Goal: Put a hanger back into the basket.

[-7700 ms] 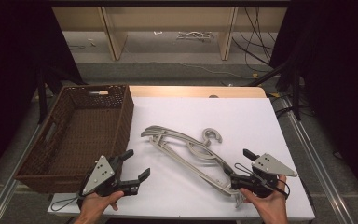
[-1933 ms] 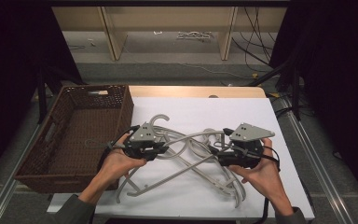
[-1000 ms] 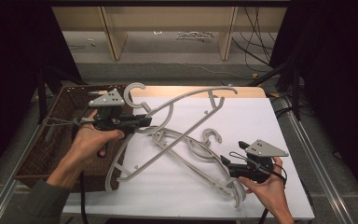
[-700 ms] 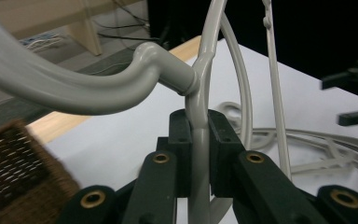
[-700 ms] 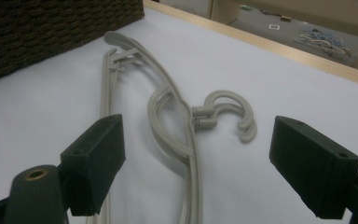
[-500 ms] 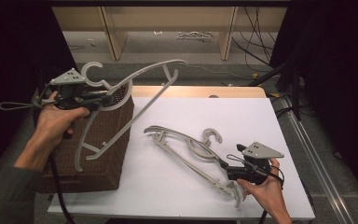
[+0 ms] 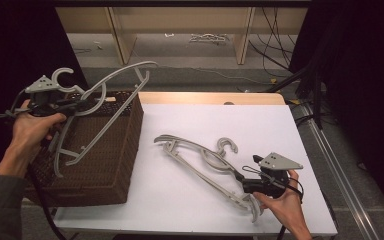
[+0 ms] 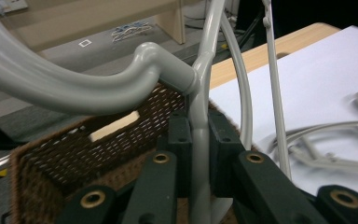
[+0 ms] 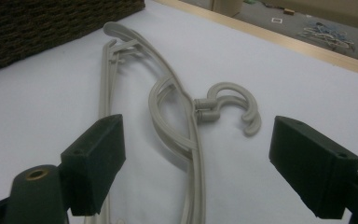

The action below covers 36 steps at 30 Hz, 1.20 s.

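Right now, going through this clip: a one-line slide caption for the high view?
Left gripper carries a grey hanger over the wicker basket; right gripper waits open by the stacked hangers.

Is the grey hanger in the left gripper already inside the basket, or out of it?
Out: the left gripper holds the hanger in the air above the basket.

We find no readable text, label, brand, number or sign anywhere in these views.
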Available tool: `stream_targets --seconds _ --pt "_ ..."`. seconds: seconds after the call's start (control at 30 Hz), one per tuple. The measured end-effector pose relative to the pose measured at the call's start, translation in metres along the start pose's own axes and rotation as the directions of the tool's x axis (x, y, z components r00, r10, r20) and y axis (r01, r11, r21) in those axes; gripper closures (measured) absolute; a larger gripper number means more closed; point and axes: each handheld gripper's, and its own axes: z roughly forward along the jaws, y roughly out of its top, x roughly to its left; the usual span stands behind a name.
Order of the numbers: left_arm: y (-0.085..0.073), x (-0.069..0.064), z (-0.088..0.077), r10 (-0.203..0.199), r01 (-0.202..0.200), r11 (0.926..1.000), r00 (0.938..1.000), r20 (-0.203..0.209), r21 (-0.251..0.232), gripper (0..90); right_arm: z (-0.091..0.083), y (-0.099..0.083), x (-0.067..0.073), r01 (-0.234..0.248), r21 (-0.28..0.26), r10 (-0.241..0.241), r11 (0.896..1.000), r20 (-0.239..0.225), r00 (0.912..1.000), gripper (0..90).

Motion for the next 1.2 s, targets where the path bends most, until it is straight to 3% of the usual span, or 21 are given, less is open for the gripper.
stream_targets --seconds 0.1,0.23,0.47,0.5,0.6,0.63,0.73,0.9,1.03,1.2 --pt "-0.008 0.009 0.0 0.021 -0.021 0.9996 0.9996 -0.02 0.017 81.7 0.001 -0.001 0.0 -0.007 -0.006 0.007 1.0 -0.001 1.0 19.5" --pt "-0.022 0.022 0.002 0.014 -0.013 0.9993 0.9986 -0.05 0.036 81.7 0.002 -0.001 0.0 -0.006 -0.001 0.006 1.0 -0.002 1.0 19.4" --pt "-0.04 0.034 0.001 0.044 -0.037 0.9951 0.9958 -0.079 0.091 81.7 0.003 -0.002 -0.001 -0.007 0.009 0.007 1.0 -0.003 1.0 19.4" --pt "-0.042 0.035 0.002 0.031 -0.023 0.996 0.9958 -0.087 0.086 81.7 0.003 -0.002 -0.001 -0.005 0.008 0.005 1.0 -0.003 1.0 19.4" --pt "-0.049 0.041 0.001 0.048 -0.036 0.992 0.9945 -0.093 0.121 81.7 0.003 -0.002 0.0 -0.006 0.005 0.006 1.0 -0.002 1.0 19.5" --pt "-0.052 0.041 0.001 0.032 -0.021 0.9935 0.9946 -0.099 0.112 81.7 0.003 -0.002 -0.001 -0.006 0.009 0.006 1.0 -0.004 1.0 19.5" --pt "-0.06 0.046 0.0 0.036 -0.021 0.9908 0.9934 -0.109 0.133 81.7 0.003 -0.002 -0.001 -0.007 0.011 0.007 1.0 -0.005 1.0 19.4" --pt "-0.07 0.053 0.003 0.067 -0.045 0.9793 0.9919 -0.108 0.198 81.7 0.004 -0.002 -0.001 -0.007 0.012 0.007 1.0 -0.006 1.0 19.4" --pt "-0.076 0.054 0.009 0.059 -0.035 0.9775 0.9921 -0.111 0.208 81.7 0.004 -0.002 -0.001 -0.005 0.013 0.005 1.0 -0.005 1.0 19.5" --pt "-0.082 0.052 0.018 0.069 -0.042 0.97 0.992 -0.106 0.239 81.6 0.005 -0.003 -0.001 -0.009 0.016 0.009 1.0 -0.004 1.0 19.4"
